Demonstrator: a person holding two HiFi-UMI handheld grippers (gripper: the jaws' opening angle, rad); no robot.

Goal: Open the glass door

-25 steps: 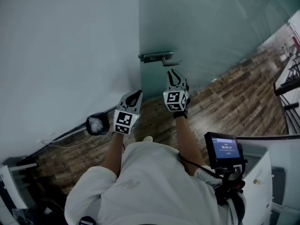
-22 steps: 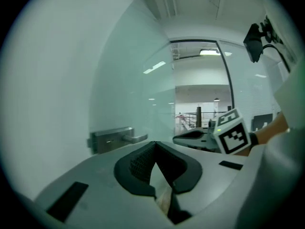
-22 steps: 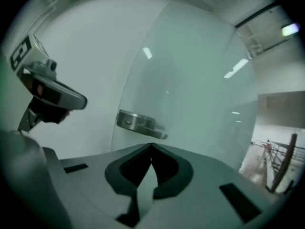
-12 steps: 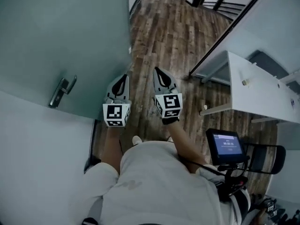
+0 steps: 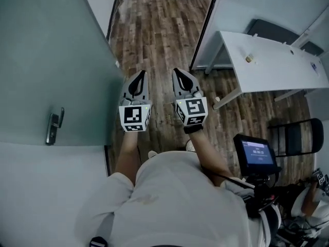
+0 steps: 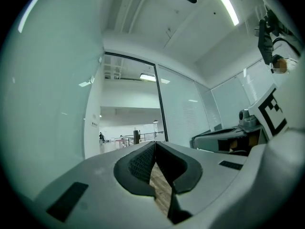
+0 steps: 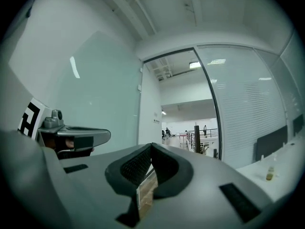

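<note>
Head view, far left: the glass door (image 5: 56,55) fills the upper left of the frame, frosted green, w/ its handle (image 5: 53,126) low on it at mid-left. The handle side runs right along the white wall (image 5: 46,189) in the lower left. Can't tell if there's any gap btwn them. The door's other edge ends just left of my left gripper (image 5: 140,75).

The left gripper sits left of centre, pointing toward the top of the frame over the wood floor (image 5: 154,30). It's near the door's edge but apart from it, and well apart from the handle. In the left gripper view its jaws are together at the tips, nothing held. Frosted glass covers the left of that view, w/ an open doorway straight ahead.

My right gripper (image 5: 180,72) is just beside it, right of centre, parallel, marker cube toward me. Its jaws have just been closing, and in the right gripper view they meet at the tips. Nothing is btwn them; only floor shows thru the slit lower down.

Further right there's a glass partition (image 5: 226,9) w/ a dark frame at top centre-right. A white desk (image 5: 272,60) sits in the upper right w/ a small bottle (image 5: 250,59) on it. A black chair (image 5: 295,138) is at mid-right, and a small lit screen (image 5: 257,154) is lower right by my side.
</note>
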